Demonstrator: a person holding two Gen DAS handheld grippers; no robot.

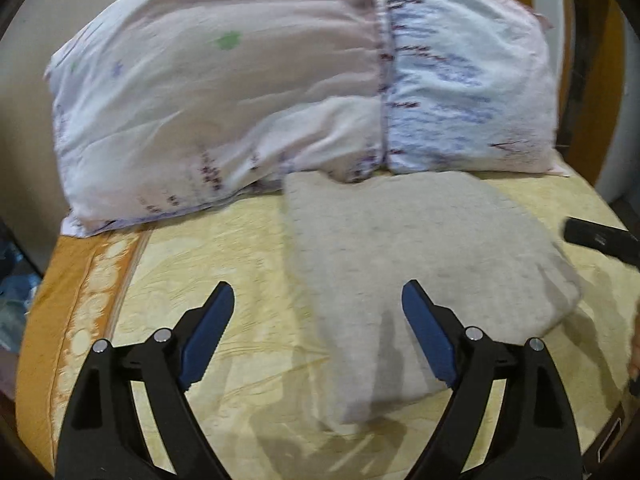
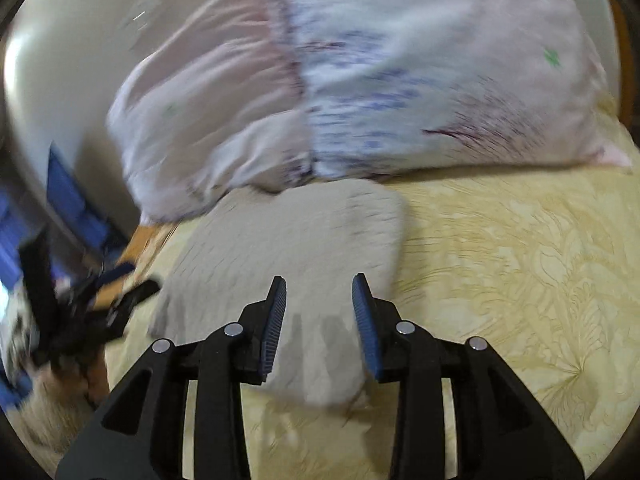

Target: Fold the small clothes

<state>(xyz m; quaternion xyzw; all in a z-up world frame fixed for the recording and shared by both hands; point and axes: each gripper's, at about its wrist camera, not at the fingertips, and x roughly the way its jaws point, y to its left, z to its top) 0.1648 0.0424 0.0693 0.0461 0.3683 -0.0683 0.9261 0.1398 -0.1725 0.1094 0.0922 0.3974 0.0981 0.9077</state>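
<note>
A folded grey garment [image 1: 408,248] lies flat on the yellow bedspread [image 1: 224,248], its far edge touching the pillows. My left gripper [image 1: 318,294] is wide open and empty, hovering over the garment's near left edge. In the right wrist view the same garment [image 2: 288,236] lies ahead; my right gripper [image 2: 320,288] is open and empty above its near right part. The right gripper's finger [image 1: 600,238] shows at the far right of the left view. The left gripper [image 2: 88,304] shows blurred at the left of the right view.
Two pale floral pillows [image 1: 224,96] [image 1: 468,92] lean at the head of the bed, also seen in the right view [image 2: 400,72]. An orange border [image 1: 44,320] runs along the bed's left edge. Bare yellow bedspread [image 2: 520,280] lies right of the garment.
</note>
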